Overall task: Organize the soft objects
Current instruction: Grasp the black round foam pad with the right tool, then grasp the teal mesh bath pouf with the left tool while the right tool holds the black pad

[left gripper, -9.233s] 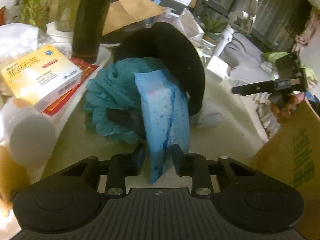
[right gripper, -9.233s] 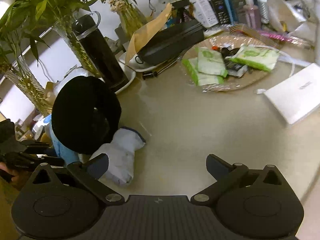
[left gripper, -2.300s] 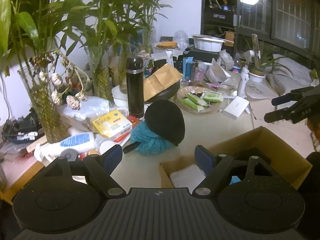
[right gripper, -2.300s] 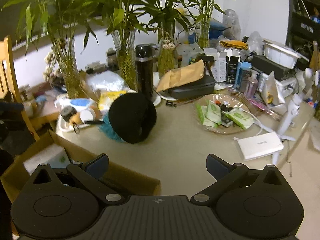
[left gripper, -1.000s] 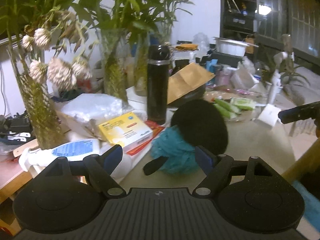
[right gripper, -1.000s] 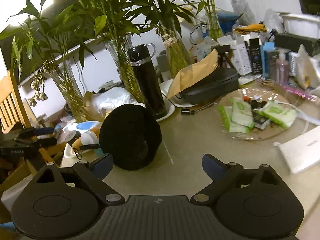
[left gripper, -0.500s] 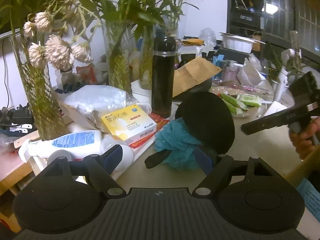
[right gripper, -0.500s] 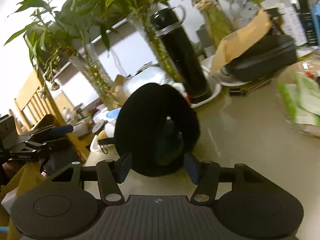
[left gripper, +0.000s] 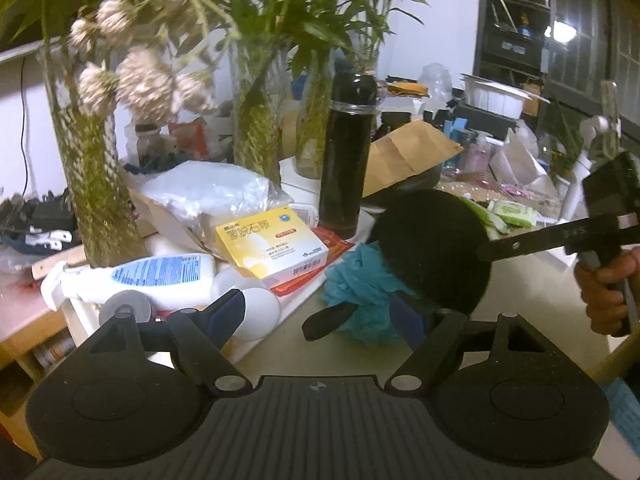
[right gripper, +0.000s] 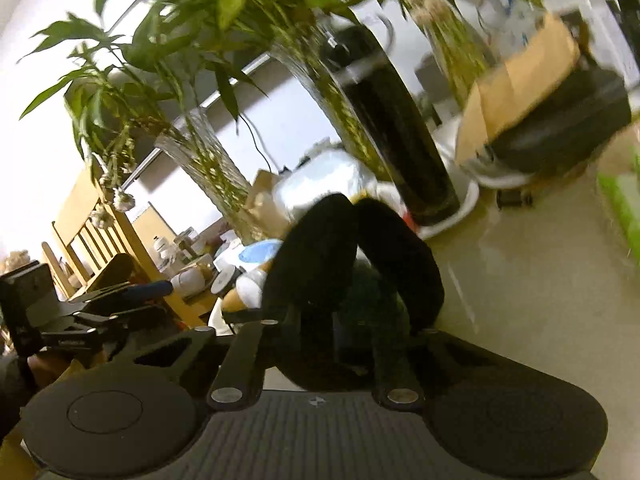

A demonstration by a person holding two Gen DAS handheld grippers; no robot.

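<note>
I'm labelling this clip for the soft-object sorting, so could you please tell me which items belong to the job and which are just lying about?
Belong to the job:
- round black plush cushion, pinched by the closing right gripper
- teal mesh bath sponge
- open left gripper

Just lying about:
- tall black metal flask
- yellow cardboard medicine box
- white lotion bottle with blue label
- glass vases of green stems

L wrist cam: low over table edge, facing vases, a bit back from black pad (left gripper: 432, 248). R wrist cam: close on same black pad (right gripper: 352, 264), tilted, blurred. Shared: pad, black flask (left gripper: 346, 152) (right gripper: 396, 136).
</note>
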